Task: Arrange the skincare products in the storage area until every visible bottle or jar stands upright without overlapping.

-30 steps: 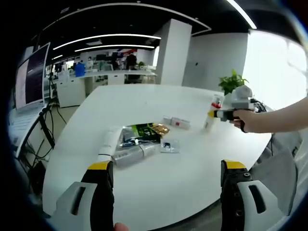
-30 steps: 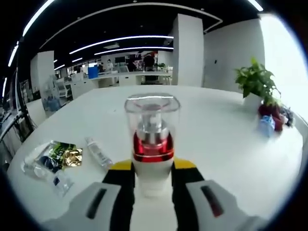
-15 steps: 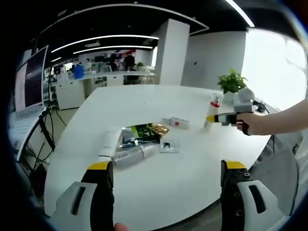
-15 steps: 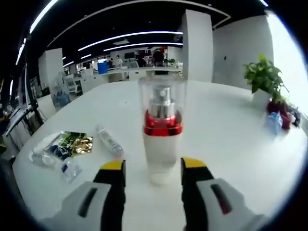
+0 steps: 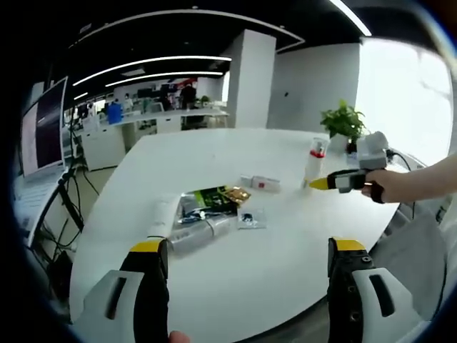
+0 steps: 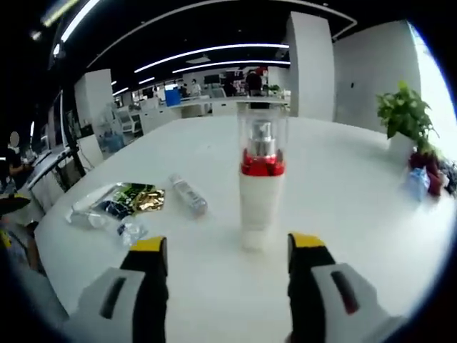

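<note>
The pump bottle (image 6: 261, 182) stands upright just beyond the right gripper's (image 6: 228, 250) released jaws.

My workspace: an open-plan office.
Long white ceiling light strips (image 5: 150, 63), rows of white desks (image 6: 207, 108), a dark monitor (image 5: 44, 128).

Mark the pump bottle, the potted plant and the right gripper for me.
pump bottle (image 6: 260, 193): right gripper view, on its white body below the red collar.
potted plant (image 6: 404, 118): right gripper view, on the green leaves.
right gripper (image 6: 227, 246): right gripper view, midway between its yellow fingertips, jaws open.
</note>
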Available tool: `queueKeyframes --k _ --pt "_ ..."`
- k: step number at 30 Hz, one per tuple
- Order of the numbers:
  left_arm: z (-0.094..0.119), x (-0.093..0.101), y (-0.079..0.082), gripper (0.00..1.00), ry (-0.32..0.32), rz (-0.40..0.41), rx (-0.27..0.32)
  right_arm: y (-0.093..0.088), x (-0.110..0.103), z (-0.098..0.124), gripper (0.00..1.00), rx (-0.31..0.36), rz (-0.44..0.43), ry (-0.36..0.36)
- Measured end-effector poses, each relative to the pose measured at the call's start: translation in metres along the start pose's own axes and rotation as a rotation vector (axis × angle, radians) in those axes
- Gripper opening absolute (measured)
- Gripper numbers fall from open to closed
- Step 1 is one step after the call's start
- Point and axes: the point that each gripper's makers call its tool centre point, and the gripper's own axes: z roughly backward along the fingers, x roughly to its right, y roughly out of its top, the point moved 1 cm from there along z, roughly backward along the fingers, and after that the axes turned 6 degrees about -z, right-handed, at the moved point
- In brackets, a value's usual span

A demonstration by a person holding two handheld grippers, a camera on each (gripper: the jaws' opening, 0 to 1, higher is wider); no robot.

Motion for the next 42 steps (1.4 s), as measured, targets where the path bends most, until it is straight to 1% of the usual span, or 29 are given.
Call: queueKeyframes --k 3,11,17,29,39,42 --pt "0.0 0.0 0.001 0.91 0.002 -0.007 0.004 -0.004 -0.004 0.007 0.76 -0.009 0.002 0.025" --pt "0.002 0.001 0.002 0.91 0.001 -0.006 0.015 -0.008 -0.01 0.031 0.85 -0.005 0.007 0.065" --pt "0.002 0.002 0.002 0.91 -0.003 -0.009 0.017 -0.011 -0.017 0.049 0.92 -0.004 0.044 0.099" --pt "0.003 0.001 0.002 0.91 -0.001 -0.008 0.023 -0.014 -0.017 0.078 1.0 0.001 0.043 0.141" --pt "0.003 0.001 0.002 0.92 0.001 -0.013 0.024 -0.022 -0.013 0.103 1.0 -0.004 0.043 0.166" --pt "0.003 0.002 0.002 0.92 -0.001 -0.017 0.023 -0.022 -0.01 0.109 1.0 0.001 0.048 0.164"
